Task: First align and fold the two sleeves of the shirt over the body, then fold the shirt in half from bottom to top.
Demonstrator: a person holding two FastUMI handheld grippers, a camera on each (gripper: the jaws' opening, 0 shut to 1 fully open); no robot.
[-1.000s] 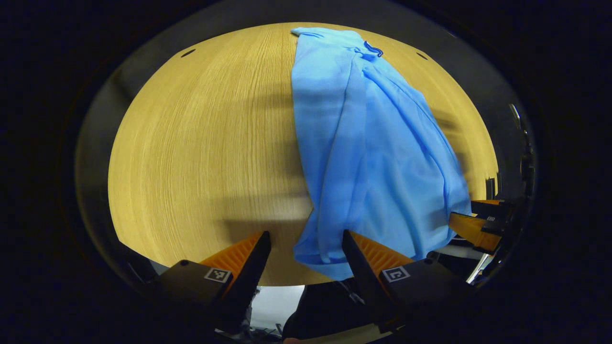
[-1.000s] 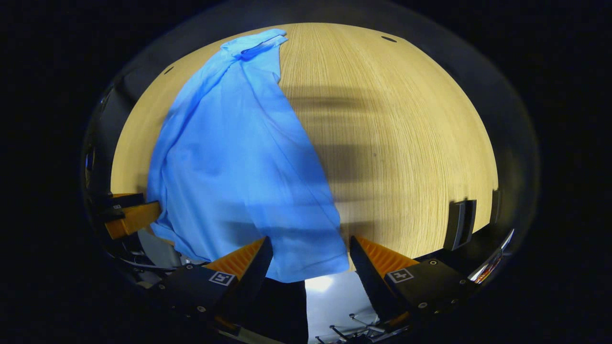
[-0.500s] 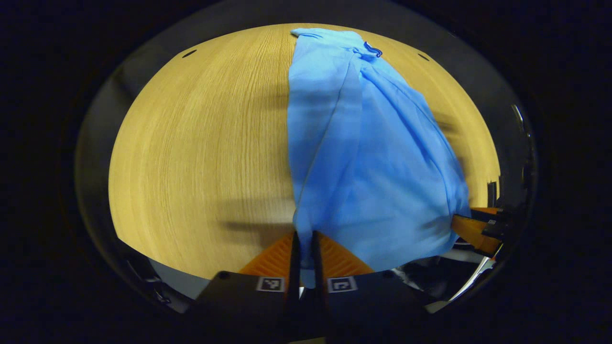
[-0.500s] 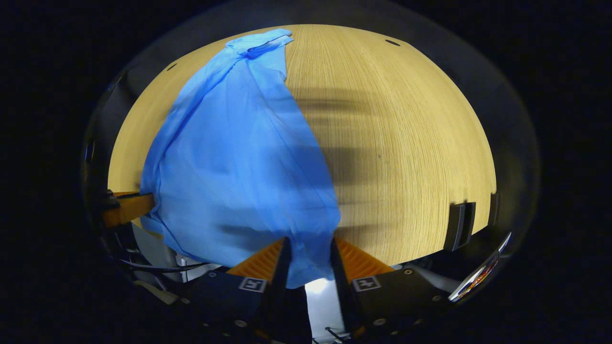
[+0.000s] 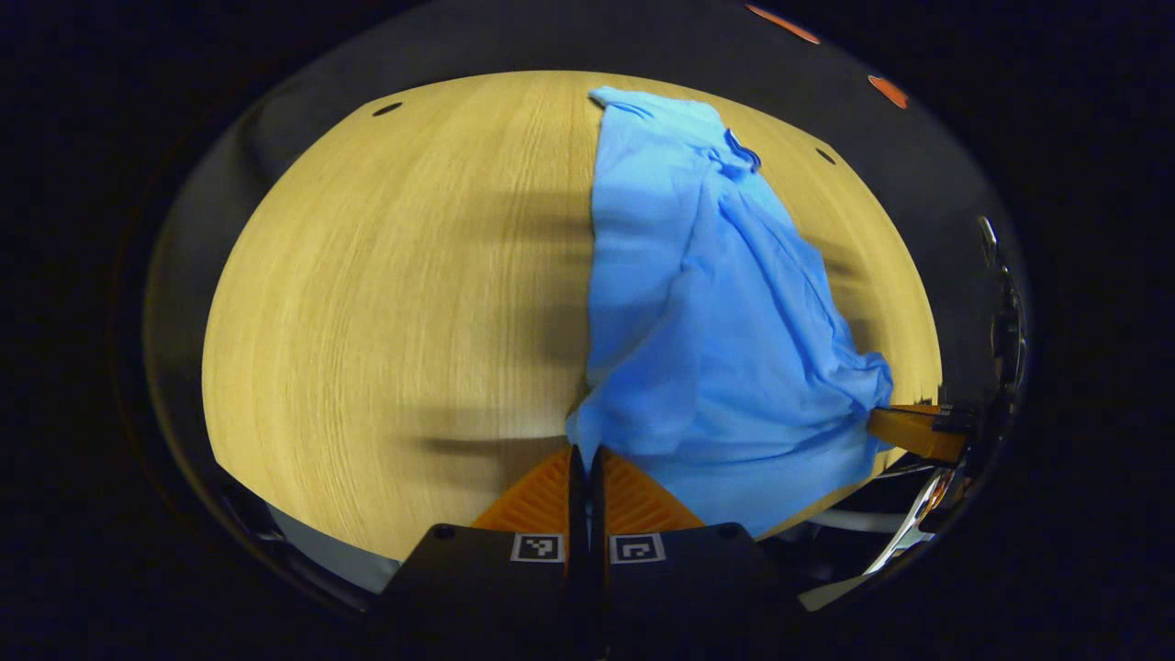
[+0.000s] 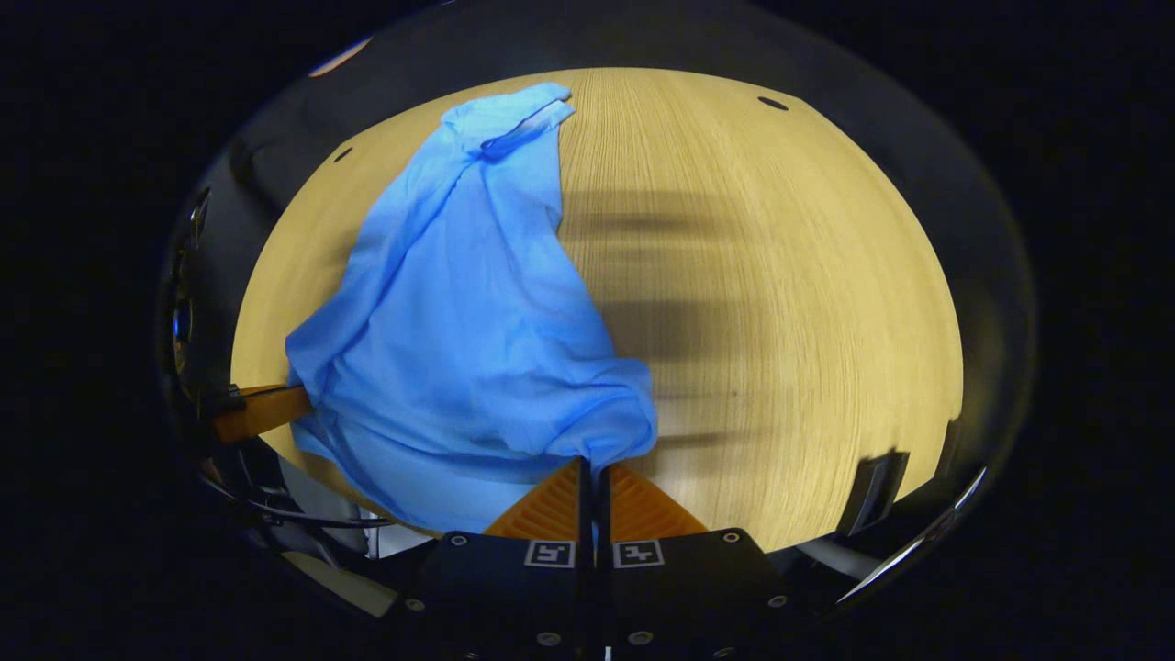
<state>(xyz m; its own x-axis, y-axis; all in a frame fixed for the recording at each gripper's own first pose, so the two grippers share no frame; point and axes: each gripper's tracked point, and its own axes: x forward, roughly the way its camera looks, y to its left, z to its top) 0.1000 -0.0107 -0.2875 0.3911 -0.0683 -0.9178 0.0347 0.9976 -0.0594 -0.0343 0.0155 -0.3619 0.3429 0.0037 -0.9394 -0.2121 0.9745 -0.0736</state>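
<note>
A light blue shirt lies lengthwise on the wooden table, collar at the far end, sleeves folded over the body. In the left gripper view my left gripper is shut on the shirt's near left hem corner, lifted a little off the table. In the right gripper view the right gripper is shut on the near right hem corner of the shirt. The hem bunches up between the two corners. The right gripper also shows at the right edge of the left gripper view, the left gripper at the left edge of the right gripper view.
The wooden table stretches bare on the outer side of the shirt in each view. Small dark holes mark its far corners. A dark upright object stands at the table's near right edge in the right gripper view.
Both grippers went from open to shut on the hem corners. They have since lifted and moved forward, so the shirt's near end now bunches and rises off the table edge.
</note>
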